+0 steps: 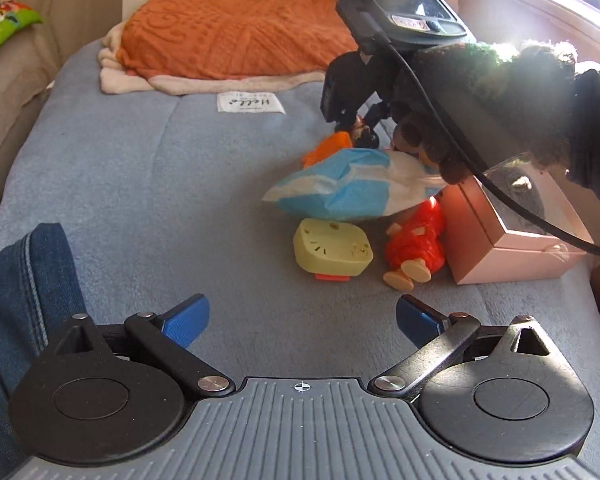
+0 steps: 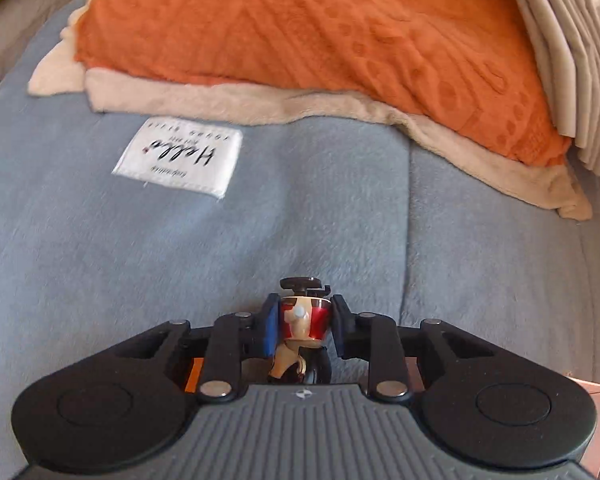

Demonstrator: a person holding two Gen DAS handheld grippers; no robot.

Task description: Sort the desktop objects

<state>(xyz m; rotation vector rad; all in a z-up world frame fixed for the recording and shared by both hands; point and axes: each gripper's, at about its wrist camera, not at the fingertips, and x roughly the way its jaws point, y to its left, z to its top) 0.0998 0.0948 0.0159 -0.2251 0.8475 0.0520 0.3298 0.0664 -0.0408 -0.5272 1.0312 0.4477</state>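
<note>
My right gripper (image 2: 305, 326) is shut on a small red, cream and black toy vehicle (image 2: 303, 322), its blue pads pressing both sides. In the left wrist view the same right gripper (image 1: 354, 122) reaches down behind the pile, held by a hand in a dark fuzzy sleeve (image 1: 500, 92). My left gripper (image 1: 303, 320) hovers open over the blue blanket (image 1: 140, 184) with nothing between its fingers. Ahead of it lie a pale yellow-green block (image 1: 332, 250), a red figurine (image 1: 416, 240), a blue and white plastic bag (image 1: 352, 186) and an orange item (image 1: 332, 145).
A pink box (image 1: 512, 236) with a clear lid stands right of the pile. An orange towel (image 2: 300, 28) over a cream cloth lies at the far end. A white label (image 2: 180, 158) is sewn on the blanket. Denim fabric (image 1: 16, 300) sits at the near left.
</note>
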